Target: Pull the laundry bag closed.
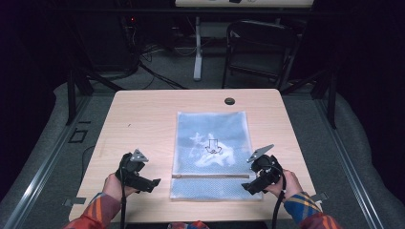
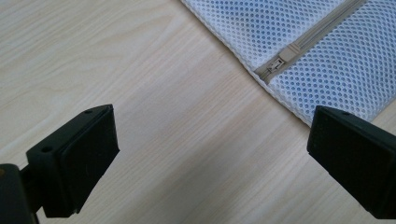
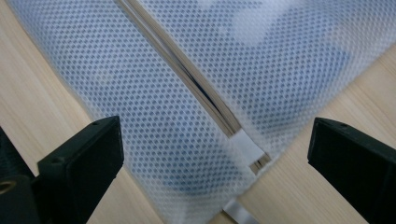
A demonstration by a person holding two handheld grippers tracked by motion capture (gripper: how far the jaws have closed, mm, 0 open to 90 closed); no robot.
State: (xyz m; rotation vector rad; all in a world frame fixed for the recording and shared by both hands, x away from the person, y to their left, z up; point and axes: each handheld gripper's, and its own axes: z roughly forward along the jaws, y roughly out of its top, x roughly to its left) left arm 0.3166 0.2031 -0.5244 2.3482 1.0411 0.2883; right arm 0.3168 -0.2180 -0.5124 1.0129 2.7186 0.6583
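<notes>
a white mesh bag [image 1: 211, 155] is lying flat on the middle of the light wooden counter [image 1: 143, 119], with a blue garment bearing a pale print showing through its netting. a beige zipper [image 1: 210, 176] is running across the bag near the edge closest to the person, and in the left gripper view its slider [image 2: 280, 59] is sitting at the end of the track by the bag's side edge. in the right gripper view the zipper's other end is finishing under a small white tab [image 3: 246, 143] close to the bag's corner.

the left gripper [image 1: 154, 183] is hovering over bare wood just beside the bag's left edge, its jaws standing wide apart with nothing between them. the right gripper [image 1: 248, 187] is hanging over the bag's near right corner, its jaws likewise spread wide and gripping nothing, the zipper end lying between them below. each is being held by a hand in a plaid sleeve [image 1: 305, 210].

a dark round hole [image 1: 229, 101] is sitting near the counter's far edge, well apart from the bag.
</notes>
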